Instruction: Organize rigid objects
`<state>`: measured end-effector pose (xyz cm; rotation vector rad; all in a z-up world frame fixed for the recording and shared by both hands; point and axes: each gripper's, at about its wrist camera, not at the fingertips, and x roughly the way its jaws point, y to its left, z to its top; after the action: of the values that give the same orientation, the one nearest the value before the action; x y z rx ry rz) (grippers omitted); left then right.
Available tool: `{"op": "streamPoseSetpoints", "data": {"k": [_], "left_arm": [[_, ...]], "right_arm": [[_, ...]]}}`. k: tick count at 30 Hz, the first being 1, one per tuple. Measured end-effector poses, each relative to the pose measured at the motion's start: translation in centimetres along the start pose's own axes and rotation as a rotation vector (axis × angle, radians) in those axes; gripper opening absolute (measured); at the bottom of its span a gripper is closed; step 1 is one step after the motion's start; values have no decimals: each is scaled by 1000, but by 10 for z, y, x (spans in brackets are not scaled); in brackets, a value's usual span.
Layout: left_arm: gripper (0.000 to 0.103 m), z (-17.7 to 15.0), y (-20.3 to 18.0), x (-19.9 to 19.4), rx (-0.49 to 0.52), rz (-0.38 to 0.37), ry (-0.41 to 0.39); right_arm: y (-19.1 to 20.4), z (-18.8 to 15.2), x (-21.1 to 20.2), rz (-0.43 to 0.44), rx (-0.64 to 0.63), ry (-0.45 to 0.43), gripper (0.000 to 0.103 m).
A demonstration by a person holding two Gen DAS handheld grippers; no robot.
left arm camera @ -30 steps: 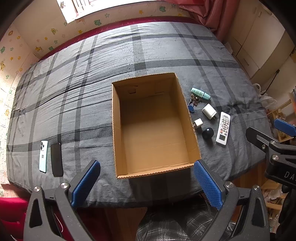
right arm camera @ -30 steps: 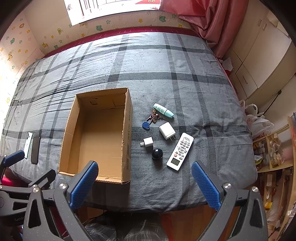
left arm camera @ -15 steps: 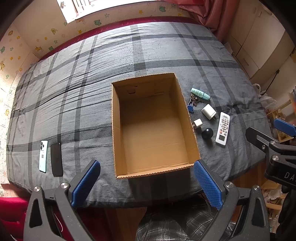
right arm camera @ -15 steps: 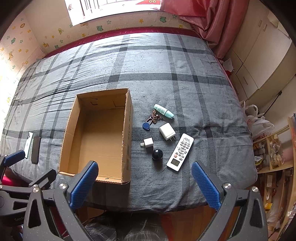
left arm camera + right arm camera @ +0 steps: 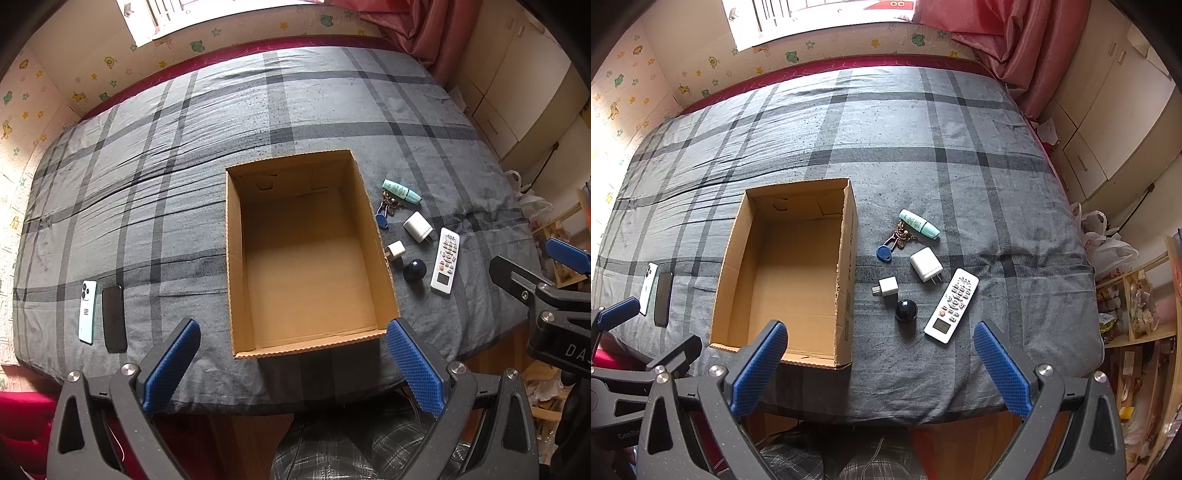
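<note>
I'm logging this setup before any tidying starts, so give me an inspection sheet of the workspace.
Surface: bed with grey plaid cover.
Job's things: cardboard box open, nothing inside; to its right a remote, large charger, small charger, dark ball, keys, mint tube; to its left two phones.
Clutter: nothing seen on the bed.
Grippers: left tool and right tool open, holding nothing.
Cables: nothing seen.
Surroundings: window, pink curtain, cabinets, shelf.

Plaid bed: box, phones, gadgets.
</note>
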<state>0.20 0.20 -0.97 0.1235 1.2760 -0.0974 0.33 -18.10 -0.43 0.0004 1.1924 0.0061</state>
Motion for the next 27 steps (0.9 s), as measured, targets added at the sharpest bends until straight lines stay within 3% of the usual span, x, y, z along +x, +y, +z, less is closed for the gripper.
{"op": "streamPoseSetpoints", "data": {"k": [27], "left_arm": [[103,7,-1,2,-3,-8,-5]], "right_arm": [[-4,6,1,-6,-3,-2,103]]}}
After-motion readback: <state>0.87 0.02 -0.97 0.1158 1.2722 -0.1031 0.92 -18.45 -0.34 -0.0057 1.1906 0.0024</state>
